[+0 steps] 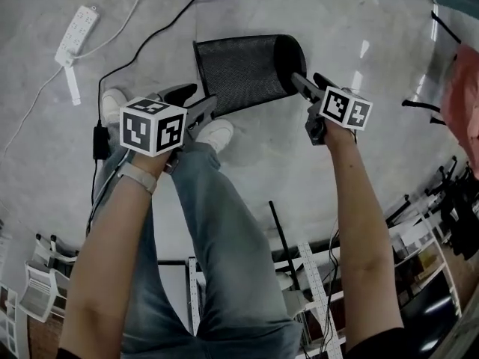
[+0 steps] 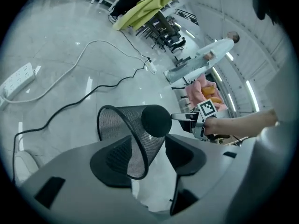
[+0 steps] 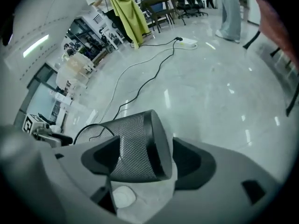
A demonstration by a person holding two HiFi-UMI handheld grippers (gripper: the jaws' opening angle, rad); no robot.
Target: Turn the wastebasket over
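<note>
The black mesh wastebasket (image 1: 247, 69) lies on its side on the pale floor, its open rim toward the left and its solid base toward the right. My left gripper (image 1: 196, 102) is at the rim. In the left gripper view the rim of the wastebasket (image 2: 133, 139) passes between the spread jaws of the left gripper (image 2: 147, 155), and no pad presses on it. My right gripper (image 1: 308, 83) is at the base. In the right gripper view the base end of the wastebasket (image 3: 138, 146) sits between the wide jaws of the right gripper (image 3: 145, 157), with a gap on the right side.
The person's white shoes (image 1: 215, 133) and jeans-clad legs are just below the basket. A power strip (image 1: 77, 34) and a black cable (image 1: 150, 43) lie on the floor to the upper left. Racks (image 1: 314, 290) stand behind. A yellow-green cloth (image 2: 145, 6) drapes over distant chairs.
</note>
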